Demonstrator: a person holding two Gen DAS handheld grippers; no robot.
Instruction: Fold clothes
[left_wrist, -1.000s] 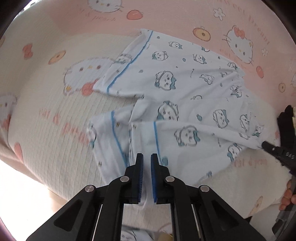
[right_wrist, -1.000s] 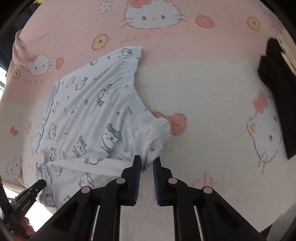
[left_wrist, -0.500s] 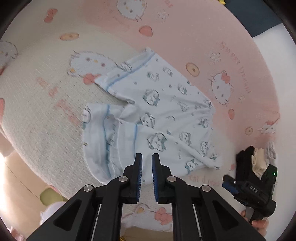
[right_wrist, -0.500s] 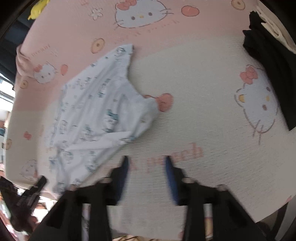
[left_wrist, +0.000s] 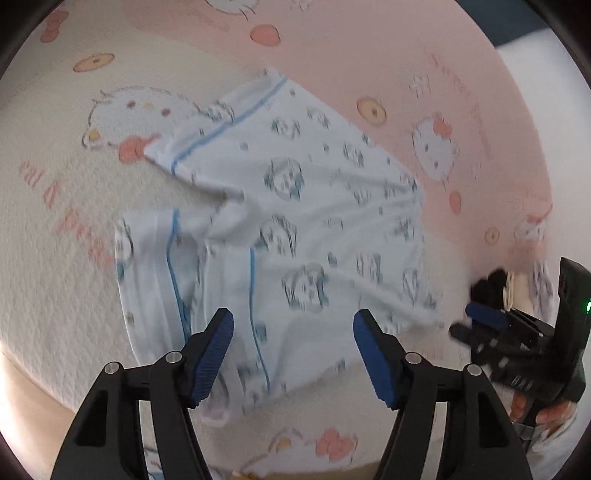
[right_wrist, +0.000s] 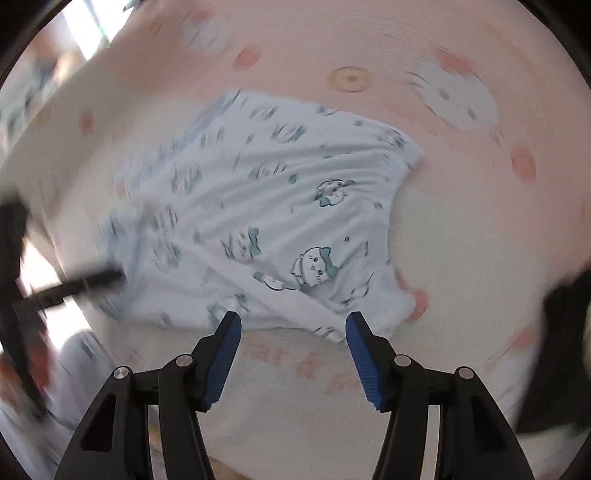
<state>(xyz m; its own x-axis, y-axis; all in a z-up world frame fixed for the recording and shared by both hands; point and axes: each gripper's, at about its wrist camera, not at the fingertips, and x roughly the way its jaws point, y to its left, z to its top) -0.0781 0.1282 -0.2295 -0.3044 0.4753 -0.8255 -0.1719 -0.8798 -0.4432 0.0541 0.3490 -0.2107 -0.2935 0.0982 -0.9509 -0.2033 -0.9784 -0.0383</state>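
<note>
The little blue-and-white shorts (left_wrist: 295, 229) lie spread on the pink and cream bed cover (left_wrist: 66, 258), partly doubled over. The left gripper (left_wrist: 293, 347) is wide open with nothing in it, right above the leg end. The right gripper (right_wrist: 293, 343) is wide open too, just short of the waist end. The shorts stretch long from one gripper to the other
</note>
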